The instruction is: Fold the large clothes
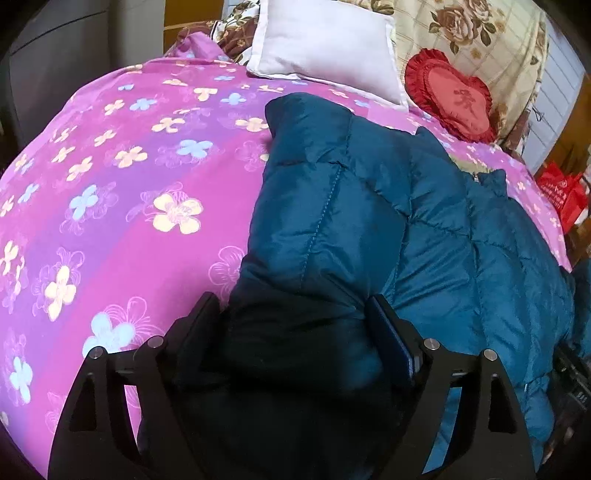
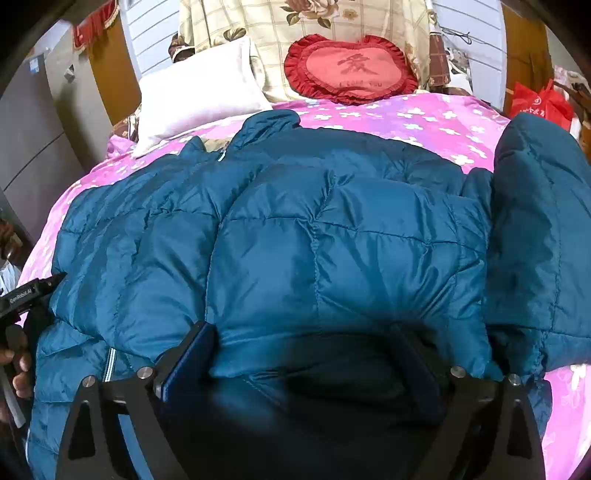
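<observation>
A teal quilted down jacket (image 2: 332, 229) lies spread on a bed covered by a pink flowered sheet (image 1: 110, 192), and everything else is easiest placed from that jacket. Beyond its collar end, toward the head of the bed, sits a white pillow (image 2: 195, 107); beside the pillow, further from the jacket, a red heart-shaped cushion (image 2: 351, 70) leans against a cream floral quilt (image 2: 332, 18). A red bag (image 2: 539, 101) stands off the bed past the jacket's raised sleeve (image 2: 543, 221), which stands up along the jacket's right edge in the right wrist view.

The left hand-held gripper (image 1: 295, 332) is at the jacket's near left edge, where a sleeve or side panel is folded over the body. Its jaws stand wide apart with a thick roll of the padded fabric between them; the fabric fills the gap (the near part falls in deep shadow), but the pads do not visibly squeeze it.

The right hand-held gripper (image 2: 306, 354) is at the jacket's near hem, jaws spread wide, with the hem's bulge rising between the fingers (image 2: 188, 362) and no clear pinch on it. At the jacket's left edge in that view, a person's hand (image 2: 18, 369) holds the other tool's handle.
</observation>
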The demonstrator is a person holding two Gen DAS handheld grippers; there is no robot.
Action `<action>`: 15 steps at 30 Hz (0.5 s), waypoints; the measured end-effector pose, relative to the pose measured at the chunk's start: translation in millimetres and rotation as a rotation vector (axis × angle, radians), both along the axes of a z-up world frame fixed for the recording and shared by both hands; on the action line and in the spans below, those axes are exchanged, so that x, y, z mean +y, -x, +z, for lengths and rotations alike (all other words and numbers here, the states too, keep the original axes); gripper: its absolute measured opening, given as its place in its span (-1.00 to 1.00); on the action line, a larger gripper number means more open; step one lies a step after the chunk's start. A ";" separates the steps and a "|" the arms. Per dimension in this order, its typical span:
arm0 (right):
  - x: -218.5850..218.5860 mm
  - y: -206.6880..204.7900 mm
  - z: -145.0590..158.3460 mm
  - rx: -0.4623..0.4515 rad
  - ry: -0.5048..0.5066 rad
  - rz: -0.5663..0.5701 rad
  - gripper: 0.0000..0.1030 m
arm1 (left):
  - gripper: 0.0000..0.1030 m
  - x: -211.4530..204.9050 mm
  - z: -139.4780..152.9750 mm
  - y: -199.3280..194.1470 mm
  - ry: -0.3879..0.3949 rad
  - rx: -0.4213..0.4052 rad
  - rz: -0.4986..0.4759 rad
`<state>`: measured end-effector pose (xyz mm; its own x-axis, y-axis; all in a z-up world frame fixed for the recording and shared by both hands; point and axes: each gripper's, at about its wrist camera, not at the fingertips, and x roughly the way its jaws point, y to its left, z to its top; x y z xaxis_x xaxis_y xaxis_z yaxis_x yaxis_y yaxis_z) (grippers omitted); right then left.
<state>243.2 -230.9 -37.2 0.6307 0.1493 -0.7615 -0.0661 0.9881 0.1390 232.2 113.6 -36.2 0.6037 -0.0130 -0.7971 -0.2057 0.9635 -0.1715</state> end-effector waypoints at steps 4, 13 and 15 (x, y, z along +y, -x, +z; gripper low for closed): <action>0.8 -0.7 1.2 0.005 0.006 0.000 0.83 | 0.60 -1.1 8.2 8.6 -0.011 -0.016 0.032; 21.5 11.4 34.4 -0.102 -0.033 0.013 0.83 | 0.60 -39.9 27.2 22.7 -0.101 -0.115 -0.081; 24.1 -1.8 7.0 0.011 -0.006 0.019 0.85 | 0.61 -41.6 4.7 14.6 -0.102 -0.030 -0.106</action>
